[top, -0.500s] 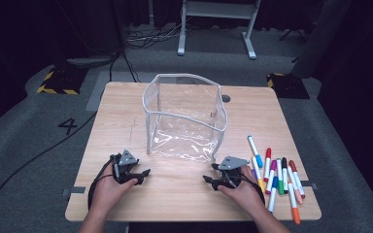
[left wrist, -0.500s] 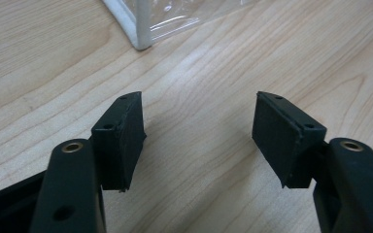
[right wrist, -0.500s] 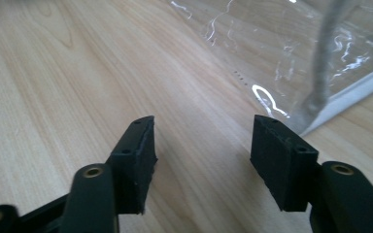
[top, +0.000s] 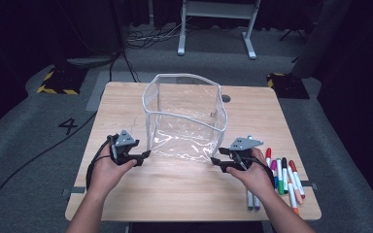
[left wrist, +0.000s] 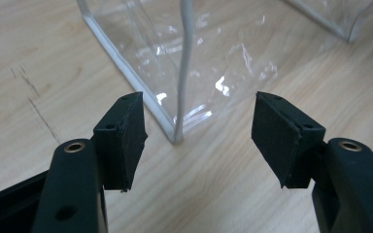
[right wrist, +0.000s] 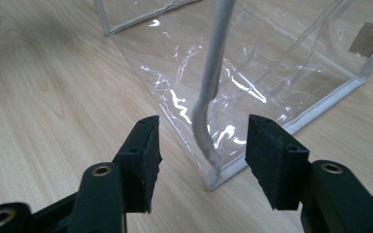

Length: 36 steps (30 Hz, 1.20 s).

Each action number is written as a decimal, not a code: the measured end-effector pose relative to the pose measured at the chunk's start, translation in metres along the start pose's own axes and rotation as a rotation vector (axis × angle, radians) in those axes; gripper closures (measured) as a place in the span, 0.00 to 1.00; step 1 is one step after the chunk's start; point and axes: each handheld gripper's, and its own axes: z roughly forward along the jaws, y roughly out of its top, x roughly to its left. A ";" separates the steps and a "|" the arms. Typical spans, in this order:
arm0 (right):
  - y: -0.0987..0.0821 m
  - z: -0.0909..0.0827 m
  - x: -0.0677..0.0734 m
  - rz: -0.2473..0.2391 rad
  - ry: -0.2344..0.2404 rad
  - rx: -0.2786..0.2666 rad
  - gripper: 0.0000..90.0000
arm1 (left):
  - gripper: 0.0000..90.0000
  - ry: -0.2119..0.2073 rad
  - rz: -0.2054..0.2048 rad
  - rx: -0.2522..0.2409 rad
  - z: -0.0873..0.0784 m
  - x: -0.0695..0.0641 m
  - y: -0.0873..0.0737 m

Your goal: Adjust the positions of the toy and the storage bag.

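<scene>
A clear plastic bag [top: 184,119] with white trim stands open-topped on the middle of the wooden table [top: 184,194]. My left gripper [top: 144,156] is open at the bag's front left bottom corner. In the left gripper view that bag corner [left wrist: 177,136] lies just beyond the gap of the left gripper [left wrist: 199,141]. My right gripper [top: 215,160] is open at the front right corner. In the right gripper view the bag corner [right wrist: 213,179] and its white vertical edge sit between the jaws of the right gripper [right wrist: 201,162]. Neither gripper holds anything.
Several coloured markers [top: 284,177] lie side by side at the table's front right, just right of my right hand. A round grommet [top: 226,98] sits behind the bag. Cables and the legs of a white stand [top: 213,29] are on the floor beyond the table.
Both grippers have moved forward, away from the table's front edge, up to the bag's two front bottom corners. The bag has not moved.
</scene>
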 end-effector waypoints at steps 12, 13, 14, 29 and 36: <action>0.009 -0.005 -0.004 0.015 0.000 -0.022 0.54 | 0.42 0.019 -0.026 -0.035 0.006 0.010 0.011; 0.011 -0.005 -0.004 0.020 0.005 -0.025 0.54 | 0.42 0.021 -0.019 -0.040 0.007 0.012 0.012; 0.012 -0.005 -0.004 0.020 0.008 -0.030 0.55 | 0.43 0.015 -0.019 -0.042 0.009 0.013 0.014; 0.025 -0.011 -0.008 -0.008 0.004 -0.002 0.96 | 0.96 -0.043 0.067 -0.003 0.017 0.000 0.032; 0.007 -0.042 0.005 -0.006 0.051 0.017 0.96 | 0.96 -0.107 0.114 -0.004 0.002 -0.031 0.019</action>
